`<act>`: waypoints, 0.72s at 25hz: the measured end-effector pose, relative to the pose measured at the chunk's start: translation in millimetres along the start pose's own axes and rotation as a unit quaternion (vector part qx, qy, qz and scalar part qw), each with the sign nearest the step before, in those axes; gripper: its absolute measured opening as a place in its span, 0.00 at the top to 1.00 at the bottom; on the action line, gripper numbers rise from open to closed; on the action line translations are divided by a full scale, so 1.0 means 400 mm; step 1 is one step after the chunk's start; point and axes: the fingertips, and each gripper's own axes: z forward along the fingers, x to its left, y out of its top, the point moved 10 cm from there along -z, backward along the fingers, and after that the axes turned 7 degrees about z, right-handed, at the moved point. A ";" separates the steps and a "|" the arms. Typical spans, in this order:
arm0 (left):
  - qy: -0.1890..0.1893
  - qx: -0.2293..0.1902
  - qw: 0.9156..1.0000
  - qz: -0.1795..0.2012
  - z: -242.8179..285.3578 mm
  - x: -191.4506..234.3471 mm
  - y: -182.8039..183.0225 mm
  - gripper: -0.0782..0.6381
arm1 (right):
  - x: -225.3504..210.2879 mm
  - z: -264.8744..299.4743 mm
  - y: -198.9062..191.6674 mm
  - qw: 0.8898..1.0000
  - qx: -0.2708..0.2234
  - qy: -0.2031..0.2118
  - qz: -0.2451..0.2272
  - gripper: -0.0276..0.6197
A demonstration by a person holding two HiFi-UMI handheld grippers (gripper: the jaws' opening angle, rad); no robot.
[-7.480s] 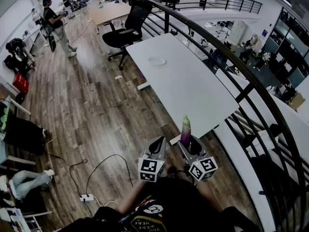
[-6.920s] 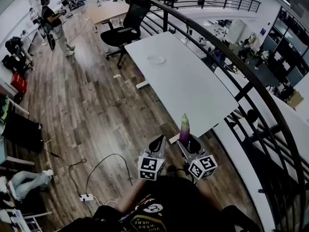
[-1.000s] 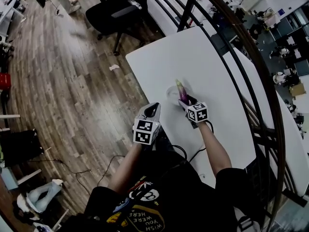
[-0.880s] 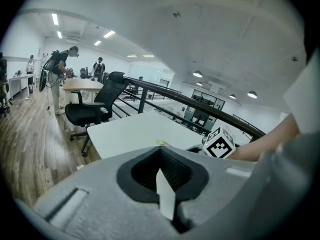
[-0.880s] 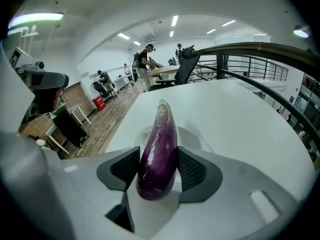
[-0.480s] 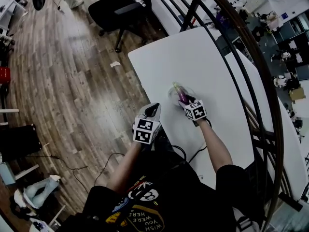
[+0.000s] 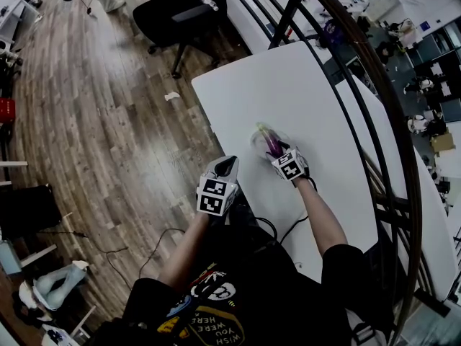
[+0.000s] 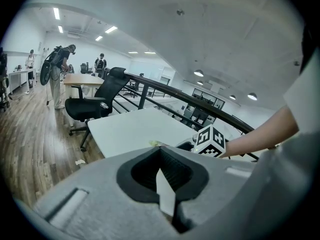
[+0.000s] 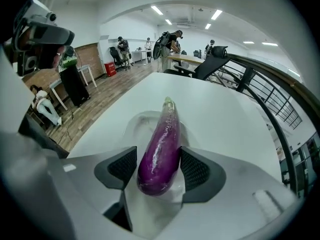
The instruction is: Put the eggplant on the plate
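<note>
**Desk:** What does the head view show?

**Photographer:** At centre frame, a person's right gripper (image 7: 278,152) reaches over a white worktop (image 7: 310,92). Its jaws stand on either side of a long, glossy purple eggplant (image 7: 269,138), which lies on a pale, shallow round plate (image 7: 254,141). The left gripper (image 7: 227,166) hangs to the lower left, at the worktop's edge, beside a brown wooden floor (image 7: 94,121).

**Desk:** And the left gripper view?

**Photographer:** Its jaws are clenched together with nothing between them. The worktop runs across mid-frame, and a black office chair (image 8: 95,104) stands at left.

**Desk:** And the right gripper view?

**Photographer:** The jaws are opening. The eggplant sits between the black pads (image 9: 122,166), lengthwise on the plate, with its pale green tip pointing to the upper frame.
</note>
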 end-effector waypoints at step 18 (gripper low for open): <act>0.002 -0.035 0.999 0.039 -0.090 -0.156 -0.006 0.88 | 0.132 -0.376 -0.193 0.954 -0.228 -0.040 0.190 0.63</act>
